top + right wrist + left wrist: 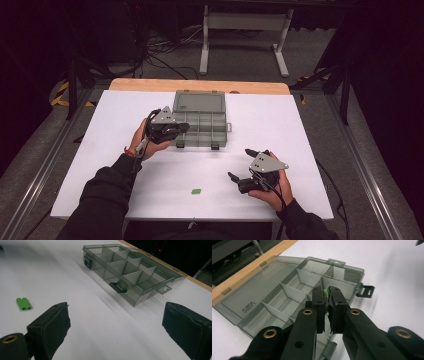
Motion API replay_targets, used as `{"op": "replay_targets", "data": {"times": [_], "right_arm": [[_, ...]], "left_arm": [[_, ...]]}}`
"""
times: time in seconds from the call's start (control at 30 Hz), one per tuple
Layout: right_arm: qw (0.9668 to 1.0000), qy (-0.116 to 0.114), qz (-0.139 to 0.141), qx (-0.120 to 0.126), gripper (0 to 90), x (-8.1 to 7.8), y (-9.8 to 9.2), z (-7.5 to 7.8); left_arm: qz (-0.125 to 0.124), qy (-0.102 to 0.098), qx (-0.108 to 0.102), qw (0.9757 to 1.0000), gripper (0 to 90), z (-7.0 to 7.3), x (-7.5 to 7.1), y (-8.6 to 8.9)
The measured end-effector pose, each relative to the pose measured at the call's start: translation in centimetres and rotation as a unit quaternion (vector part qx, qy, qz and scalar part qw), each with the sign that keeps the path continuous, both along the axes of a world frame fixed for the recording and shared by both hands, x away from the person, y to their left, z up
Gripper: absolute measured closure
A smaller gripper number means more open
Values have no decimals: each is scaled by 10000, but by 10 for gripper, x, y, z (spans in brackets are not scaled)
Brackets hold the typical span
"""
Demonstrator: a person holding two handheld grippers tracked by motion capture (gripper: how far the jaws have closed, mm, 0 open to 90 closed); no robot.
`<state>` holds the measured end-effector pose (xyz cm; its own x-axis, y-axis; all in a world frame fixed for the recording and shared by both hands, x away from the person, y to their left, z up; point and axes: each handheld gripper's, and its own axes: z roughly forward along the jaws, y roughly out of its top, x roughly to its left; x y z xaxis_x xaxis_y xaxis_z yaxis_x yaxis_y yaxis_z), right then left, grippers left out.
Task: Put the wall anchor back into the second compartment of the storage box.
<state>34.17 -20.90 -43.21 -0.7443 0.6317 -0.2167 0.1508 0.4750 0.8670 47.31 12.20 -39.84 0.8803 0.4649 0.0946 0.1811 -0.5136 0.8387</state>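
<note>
Left gripper [327, 298] at 6 o'clock, jaws nearly closed, pinching a small green piece [326, 295] between the pads. Tips sit above the open smoky-grey organizer box [287, 290], over its divided tray. Flat lid lies open toward 9 to 10 o'clock, near the wooden table edge [249, 270]. Black latch [365, 291] sticks out at 2 o'clock over the white tabletop [392, 270].

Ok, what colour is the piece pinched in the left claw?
Bright green. The piece shows best in the left gripper view, clamped between the left claw pads over the organiser box.
</note>
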Motion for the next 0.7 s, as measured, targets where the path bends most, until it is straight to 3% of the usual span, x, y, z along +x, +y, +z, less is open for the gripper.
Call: {"op": "replay_targets", "data": {"times": [0.27, 0.7], "right_arm": [[10000, 12, 8, -7, 78, 0, -1, -1], [10000, 67, 14, -26, 78, 0, -2, -2]], "left_arm": [[111, 67, 85, 9999, 846, 1, 18, -12], [262, 220, 324, 9989, 846, -9, 47, -21]]}}
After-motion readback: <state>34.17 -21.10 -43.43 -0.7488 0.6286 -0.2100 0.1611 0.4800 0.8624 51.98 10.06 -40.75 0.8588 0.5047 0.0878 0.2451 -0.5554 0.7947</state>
